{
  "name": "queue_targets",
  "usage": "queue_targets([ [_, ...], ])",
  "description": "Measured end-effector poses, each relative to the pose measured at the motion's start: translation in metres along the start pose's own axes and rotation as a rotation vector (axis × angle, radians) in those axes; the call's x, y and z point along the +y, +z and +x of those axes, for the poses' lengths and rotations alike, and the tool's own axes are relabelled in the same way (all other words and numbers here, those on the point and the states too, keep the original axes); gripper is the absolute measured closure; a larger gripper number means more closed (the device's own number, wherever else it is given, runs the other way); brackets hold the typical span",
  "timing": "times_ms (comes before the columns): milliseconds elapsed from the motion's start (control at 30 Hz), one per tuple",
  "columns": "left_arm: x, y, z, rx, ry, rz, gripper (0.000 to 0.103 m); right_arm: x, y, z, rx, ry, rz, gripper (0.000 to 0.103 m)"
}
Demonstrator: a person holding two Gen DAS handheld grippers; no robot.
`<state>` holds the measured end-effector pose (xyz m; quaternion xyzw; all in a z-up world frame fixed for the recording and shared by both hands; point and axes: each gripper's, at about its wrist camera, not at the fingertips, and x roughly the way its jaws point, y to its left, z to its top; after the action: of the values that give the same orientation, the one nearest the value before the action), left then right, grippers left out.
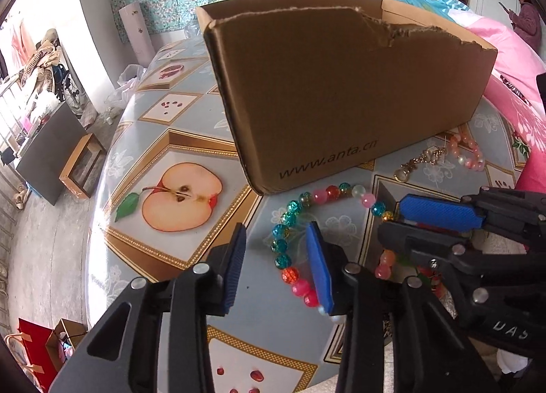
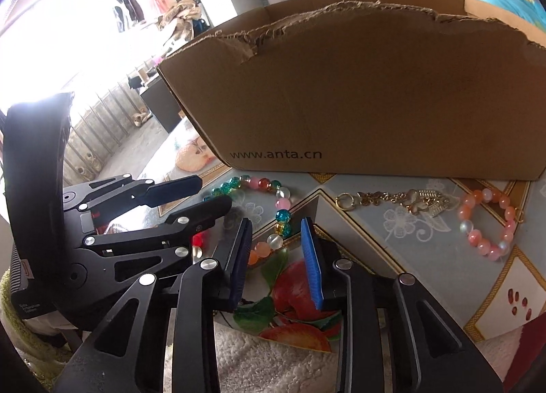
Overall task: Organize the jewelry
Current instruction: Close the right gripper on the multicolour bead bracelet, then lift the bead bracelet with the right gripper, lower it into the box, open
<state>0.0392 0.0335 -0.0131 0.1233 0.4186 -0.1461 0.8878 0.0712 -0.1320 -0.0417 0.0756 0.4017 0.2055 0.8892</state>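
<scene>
L gripper: jaws part-closed, gap between the blue pads, nothing pinched. The multicolour bead necklace runs down just beside the inner face of its R pad; in the L wrist view the beads sit by that pad rather than inside the gap, so not grasped. R gripper: also part-closed w/ a gap, no clamp. A few orange/white beads of the same strand lie just ahead of its L pad on the table, but contact can't be told.

Both grippers sit v. close to each other over the same strand, w/ the R one's fingers crossing into the L wrist view.

Necklace lies looped on the fruit-print tablecloth, near the front wall of the cardboard box. Gold chain w/ charms and pink bead bracelet lie further to the R, also in front of the box, apart from the necklace.

Risks, my judgement:
- Pads close beside the beads, not around → empty grip, or round beads squirt out sideways.
- Two grippers on one strand pulling in diff. directions → string snaps and beads scatter.
- Grippers collide, they're nearly touching.
- Strand dangles on lift and snags the torn box rim → drops outside the box.
- Tablecloth gets pinched w/ the beads and drags the other pieces.
</scene>
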Motion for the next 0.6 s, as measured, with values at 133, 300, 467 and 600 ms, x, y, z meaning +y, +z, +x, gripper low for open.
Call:
queue_targets([
  [133, -0.001, 0.004, 0.004, -0.008, -0.01, 0.01, 0.081, 0.008, 0.001, 0.002, 0.002, -0.044, -0.035, 0.08],
  [300, -0.005, 0.003, 0.004, -0.022, -0.017, 0.019, 0.091, 0.021, 0.003, 0.006, 0.019, -0.113, -0.064, 0.091],
  [467, -0.008, 0.004, 0.001, -0.034, -0.03, 0.021, 0.094, 0.016, 0.004, 0.002, 0.019, -0.093, -0.021, 0.096],
  [600, -0.008, 0.006, -0.016, -0.065, -0.041, 0.014, 0.094, 0.013, 0.0, -0.013, -0.007, -0.074, -0.016, 0.096],
])
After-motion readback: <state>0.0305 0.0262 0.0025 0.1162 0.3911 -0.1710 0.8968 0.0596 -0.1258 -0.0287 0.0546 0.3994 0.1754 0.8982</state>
